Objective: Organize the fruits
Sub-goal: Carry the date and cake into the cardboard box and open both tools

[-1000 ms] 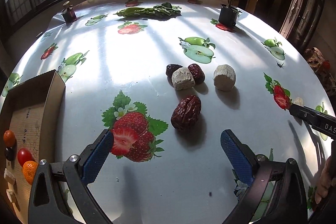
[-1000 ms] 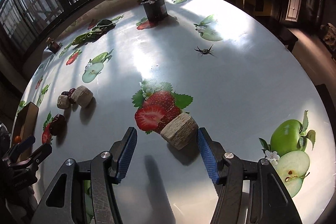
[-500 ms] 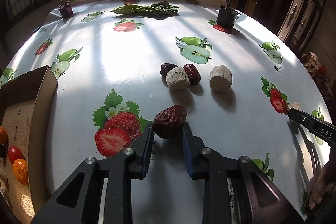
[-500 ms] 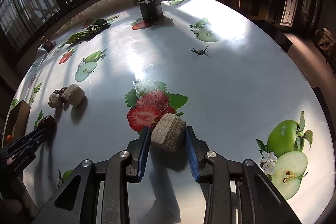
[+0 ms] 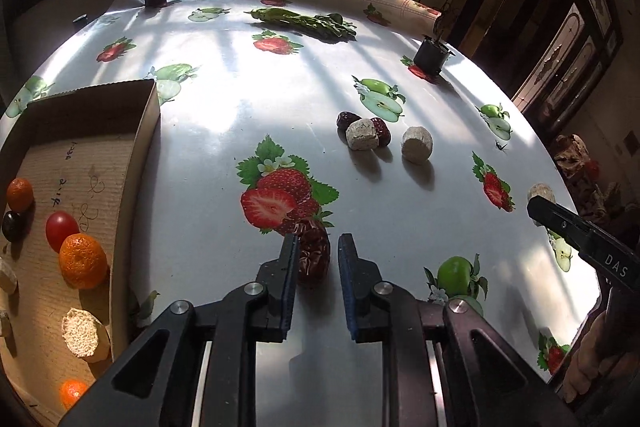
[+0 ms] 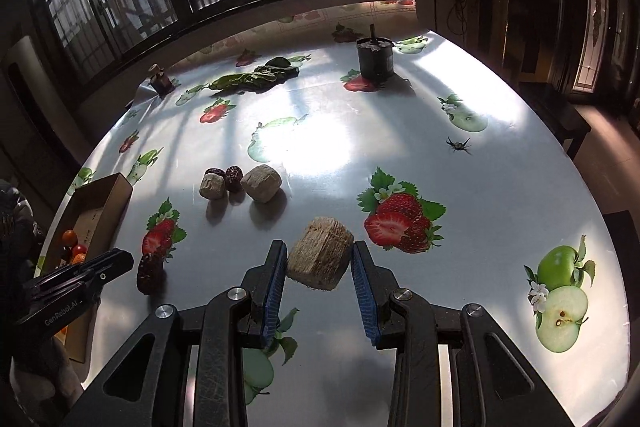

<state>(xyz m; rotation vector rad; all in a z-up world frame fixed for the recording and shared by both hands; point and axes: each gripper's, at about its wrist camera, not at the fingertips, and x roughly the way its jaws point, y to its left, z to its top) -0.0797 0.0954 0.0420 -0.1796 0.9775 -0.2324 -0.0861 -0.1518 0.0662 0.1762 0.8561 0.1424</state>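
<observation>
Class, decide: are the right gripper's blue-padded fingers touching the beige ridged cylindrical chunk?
Touching. The right wrist view shows both fingers pressed against the beige ridged cylindrical chunk.

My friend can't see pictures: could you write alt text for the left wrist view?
Two black fingers with blue pads pinch a wrinkled dark-red date over a glossy fruit-print tablecloth. An open cardboard box at left holds small oranges and a tomato.
</observation>
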